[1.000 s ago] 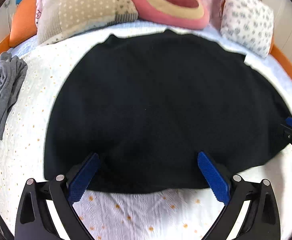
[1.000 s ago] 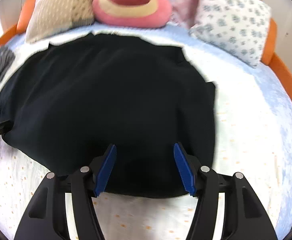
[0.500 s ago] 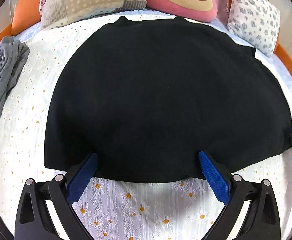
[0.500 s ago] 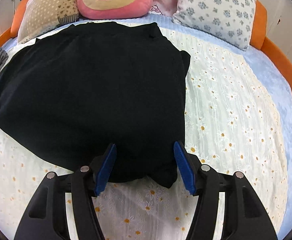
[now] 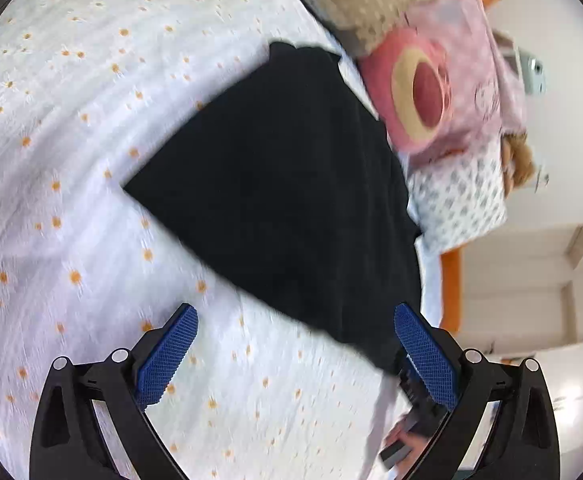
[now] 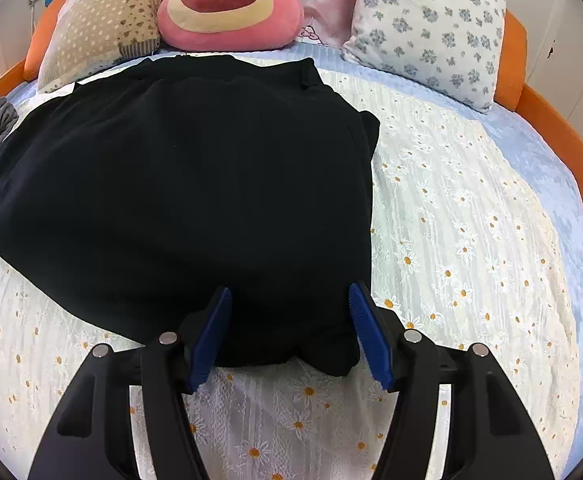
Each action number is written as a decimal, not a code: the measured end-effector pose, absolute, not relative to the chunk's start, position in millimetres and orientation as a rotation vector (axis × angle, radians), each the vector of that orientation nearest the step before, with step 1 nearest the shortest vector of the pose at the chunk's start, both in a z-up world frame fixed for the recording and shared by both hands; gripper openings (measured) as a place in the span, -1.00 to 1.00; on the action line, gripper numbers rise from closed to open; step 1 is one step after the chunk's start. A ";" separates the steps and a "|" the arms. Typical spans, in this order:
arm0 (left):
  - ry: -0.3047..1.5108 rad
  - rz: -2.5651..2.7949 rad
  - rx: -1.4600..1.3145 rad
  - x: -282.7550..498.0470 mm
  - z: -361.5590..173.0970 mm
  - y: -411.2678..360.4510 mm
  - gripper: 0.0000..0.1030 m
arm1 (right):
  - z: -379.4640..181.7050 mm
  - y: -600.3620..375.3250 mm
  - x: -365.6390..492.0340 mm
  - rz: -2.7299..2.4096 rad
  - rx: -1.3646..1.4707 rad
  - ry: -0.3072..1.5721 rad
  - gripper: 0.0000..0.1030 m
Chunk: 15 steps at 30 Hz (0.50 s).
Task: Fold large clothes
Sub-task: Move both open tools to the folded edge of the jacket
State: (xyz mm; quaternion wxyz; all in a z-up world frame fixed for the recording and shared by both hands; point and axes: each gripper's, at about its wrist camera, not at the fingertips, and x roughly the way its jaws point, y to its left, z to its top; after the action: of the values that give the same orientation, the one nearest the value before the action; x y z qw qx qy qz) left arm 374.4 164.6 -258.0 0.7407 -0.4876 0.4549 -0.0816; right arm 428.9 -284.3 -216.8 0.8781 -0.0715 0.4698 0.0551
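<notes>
Right gripper: jaws apart, straddling the near hem of the black garment, not pinching. Left gripper: released, over the daisy-print bedspread. Garment: spread flat on bed, below the pillows.

I'm seeing the garment lying on the bedspread, filling the frame's left and centre; pillows and a plush cushion are sitting behind it along the top.
</notes>
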 end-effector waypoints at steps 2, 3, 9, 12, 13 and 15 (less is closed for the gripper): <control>0.983 -0.182 -1.077 380.6 -259.1 166.7 0.94 | -216.8 -286.0 429.3 0.123 -0.141 0.980 0.17; 0.974 -0.184 -1.080 384.0 -259.2 167.1 0.94 | -216.6 -286.0 429.5 0.126 -0.142 0.980 0.17; 0.919 -0.187 -1.139 405.7 -259.5 169.8 0.94 | -217.0 -286.7 431.2 0.136 -0.139 0.977 0.18; 0.888 -0.186 -1.158 410.8 -258.4 175.3 0.94 | -217.3 -286.8 432.1 0.142 -0.140 0.976 0.19; 0.861 -0.186 -1.175 409.8 -257.4 178.5 0.94 | -217.3 -286.9 432.3 0.144 -0.140 0.976 0.19; 0.840 -0.180 -1.184 412.1 -257.8 178.6 0.94 | -217.4 -288.3 432.4 0.147 -0.135 0.976 0.19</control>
State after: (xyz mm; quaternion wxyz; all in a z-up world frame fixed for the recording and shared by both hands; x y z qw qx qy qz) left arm 412.1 178.6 -257.8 0.7442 -0.5408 0.3833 -0.0823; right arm 432.4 -288.3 -217.4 0.8786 -0.0647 0.4679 0.0706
